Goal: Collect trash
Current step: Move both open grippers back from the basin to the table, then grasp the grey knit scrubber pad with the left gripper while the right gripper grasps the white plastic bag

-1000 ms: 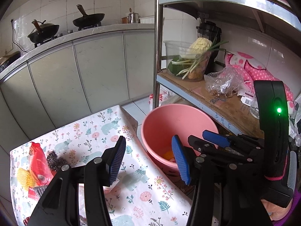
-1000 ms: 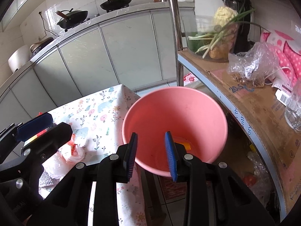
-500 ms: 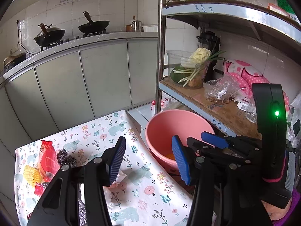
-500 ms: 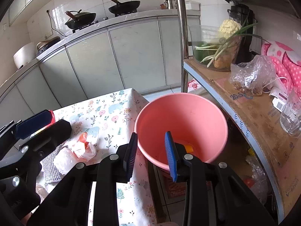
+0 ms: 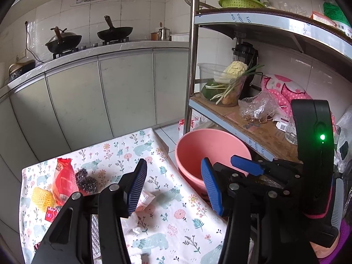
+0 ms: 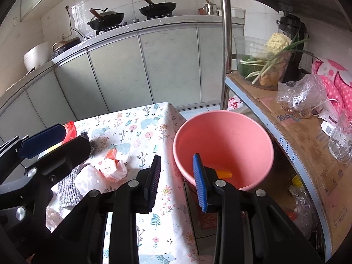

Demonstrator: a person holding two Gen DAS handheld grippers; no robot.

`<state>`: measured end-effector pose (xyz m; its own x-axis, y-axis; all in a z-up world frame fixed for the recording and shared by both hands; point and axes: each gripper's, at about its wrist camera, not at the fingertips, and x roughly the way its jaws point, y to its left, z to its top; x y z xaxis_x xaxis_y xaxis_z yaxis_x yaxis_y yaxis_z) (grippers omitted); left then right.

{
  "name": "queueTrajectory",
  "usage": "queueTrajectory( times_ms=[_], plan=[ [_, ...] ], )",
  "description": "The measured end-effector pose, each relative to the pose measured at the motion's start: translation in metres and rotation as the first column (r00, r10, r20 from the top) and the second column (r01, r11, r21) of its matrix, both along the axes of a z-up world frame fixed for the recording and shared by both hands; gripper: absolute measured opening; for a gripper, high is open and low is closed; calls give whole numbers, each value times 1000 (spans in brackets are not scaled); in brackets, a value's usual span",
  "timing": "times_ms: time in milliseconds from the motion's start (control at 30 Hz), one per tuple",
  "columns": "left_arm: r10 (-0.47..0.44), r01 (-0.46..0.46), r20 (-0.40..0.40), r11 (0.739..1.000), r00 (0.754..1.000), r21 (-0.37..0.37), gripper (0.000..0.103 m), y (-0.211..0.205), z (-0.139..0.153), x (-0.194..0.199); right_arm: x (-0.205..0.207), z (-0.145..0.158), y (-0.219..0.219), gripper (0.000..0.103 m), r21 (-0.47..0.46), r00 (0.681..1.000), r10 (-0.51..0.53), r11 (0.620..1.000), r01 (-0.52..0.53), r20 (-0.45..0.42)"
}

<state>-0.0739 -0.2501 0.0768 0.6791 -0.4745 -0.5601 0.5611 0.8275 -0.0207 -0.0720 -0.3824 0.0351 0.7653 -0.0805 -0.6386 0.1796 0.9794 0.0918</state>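
A pink bucket (image 6: 224, 145) stands on the floor right of the table, with an orange scrap (image 6: 223, 173) inside; it also shows in the left wrist view (image 5: 211, 149). Trash lies on the floral tablecloth (image 5: 176, 217): a red wrapper (image 5: 63, 178), steel wool (image 5: 84, 180), a yellow scrubber (image 5: 41, 195), crumpled white-and-orange wrappers (image 6: 112, 167) and a grey cloth (image 6: 69, 189). My left gripper (image 5: 173, 184) is open and empty above the table's right edge. My right gripper (image 6: 177, 182) is open and empty, above the gap between table and bucket.
A metal shelf rack (image 5: 242, 118) stands right of the bucket with a vegetable bowl (image 5: 224, 85), a plastic bag (image 5: 257, 107) and a glass (image 6: 341, 138). Kitchen cabinets (image 5: 99, 96) with woks on the counter lie behind. The rack's post (image 6: 225, 44) rises near the bucket.
Both grippers have pulled back and up from the bucket, so more of the table and its trash shows. Both stay open and empty.
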Motion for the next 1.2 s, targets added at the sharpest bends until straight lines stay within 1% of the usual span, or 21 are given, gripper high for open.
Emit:
queueTrajectory(
  times_ms=[67, 100, 200, 400, 667, 867, 1033, 1200],
  plan=[
    [11, -11, -8, 1000, 1000, -1, 52, 5, -2, 1, -1, -1, 4, 31, -3, 1000, 10, 1000, -10, -2],
    [18, -18, -10, 1000, 1000, -1, 54, 8, -3, 1, -1, -3, 7, 31, -5, 1000, 16, 1000, -16, -5],
    [30, -30, -17, 1000, 999, 0, 56, 19, -8, 1, -1, -7, 13, 31, -5, 999, 30, 1000, -30, -13],
    [67, -66, -41, 998, 997, 24, 57, 48, -25, 3, 0, -15, 26, 31, 11, 998, 61, 998, -61, -30],
    [154, -151, -82, 988, 985, 43, 57, 97, -47, 9, 6, -22, 46, 31, 23, 992, 117, 993, -116, -48],
    [247, -242, -137, 969, 959, 51, 57, 143, -69, 16, 14, -37, 68, 31, 38, 980, 182, 983, -179, -82],
    [317, -316, -221, 948, 922, 41, 57, 175, -89, 29, 20, -46, 86, 31, 65, 965, 245, 969, -239, -97],
    [331, -342, -311, 939, 891, 18, 57, 189, -105, 44, 23, -51, 106, 31, 75, 943, 317, 948, -311, -103]
  ],
)
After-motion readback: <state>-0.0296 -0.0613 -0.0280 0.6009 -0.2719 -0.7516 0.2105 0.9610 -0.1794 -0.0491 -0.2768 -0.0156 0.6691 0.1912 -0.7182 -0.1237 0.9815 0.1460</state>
